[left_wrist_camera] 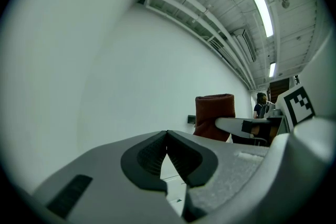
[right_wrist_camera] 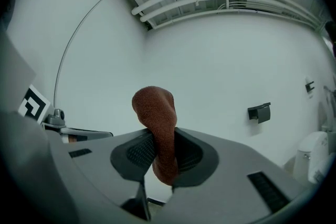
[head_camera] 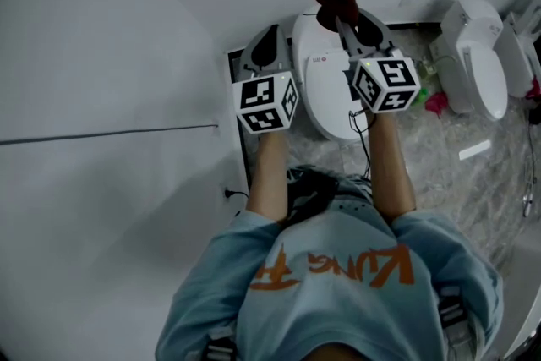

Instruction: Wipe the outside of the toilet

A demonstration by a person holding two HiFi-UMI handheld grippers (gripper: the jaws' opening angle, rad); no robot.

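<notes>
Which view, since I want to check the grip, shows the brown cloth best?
The right gripper view: the brown cloth stands large and centred, pinched by the fingers of the right gripper. The head view shows it small, over the toilet. The left gripper view shows its side, partly behind that gripper.

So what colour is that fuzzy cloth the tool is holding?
The cloth is reddish brown, clearest in the right gripper view.

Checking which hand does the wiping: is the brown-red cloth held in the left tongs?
No, the left tongs are shut on nothing, while the cloth is pinched in the right tongs.
</notes>
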